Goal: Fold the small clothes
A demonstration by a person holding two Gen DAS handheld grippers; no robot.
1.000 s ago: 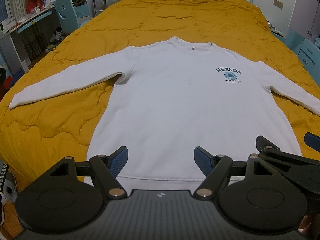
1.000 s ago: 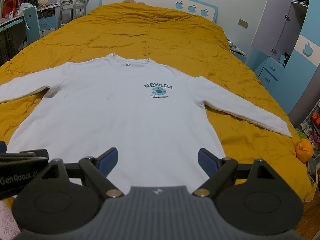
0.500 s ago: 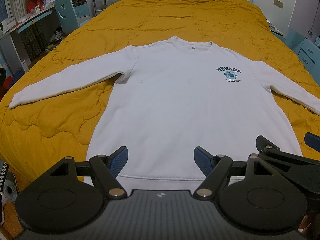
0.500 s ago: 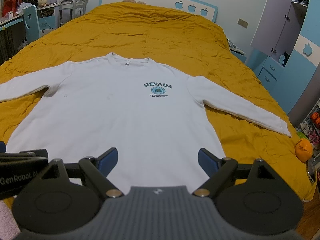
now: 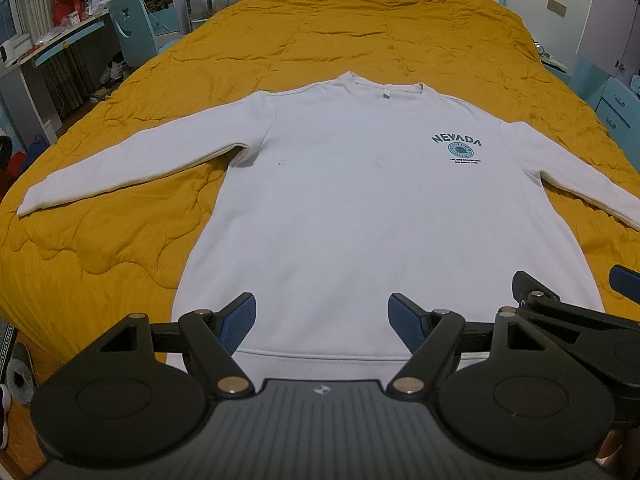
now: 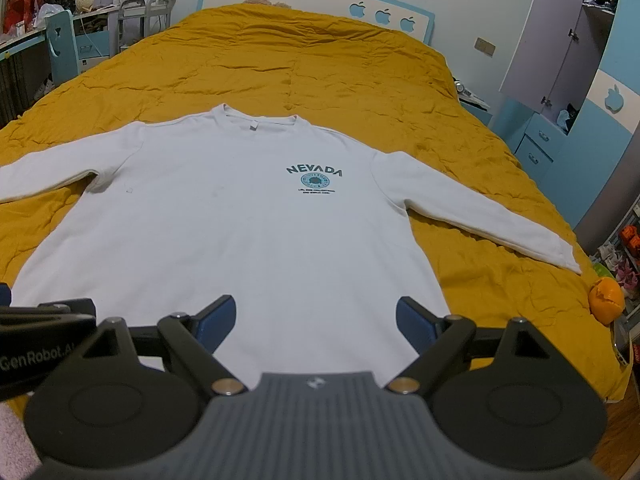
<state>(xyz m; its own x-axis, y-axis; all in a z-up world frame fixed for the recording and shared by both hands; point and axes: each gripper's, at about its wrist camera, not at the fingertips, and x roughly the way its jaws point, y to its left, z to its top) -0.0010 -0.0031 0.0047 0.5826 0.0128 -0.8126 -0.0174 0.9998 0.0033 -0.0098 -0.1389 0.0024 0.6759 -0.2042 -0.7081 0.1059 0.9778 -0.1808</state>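
- Left wrist view: nothing differs from the earlier frames. The white sweatshirt [image 5: 360, 208] lies flat, front up, on the mustard quilt [image 5: 120, 240] of the bed, as before, sleeves spread.
- The left gripper [image 5: 322, 320] hovers over the hem, jaws wide apart, holding nothing.
- The far sleeve's cuff runs out of frame at the right edge; the gripper body hides part of the hem.
- Right wrist view: again unchanged. The right gripper [image 6: 316, 320] hangs open and empty above the hem.
- The other sleeve is cut off at the left edge; small print under "NEVADA" is unreadable.
- An orange round object [image 6: 606, 300] beside the bed is hard to identify.
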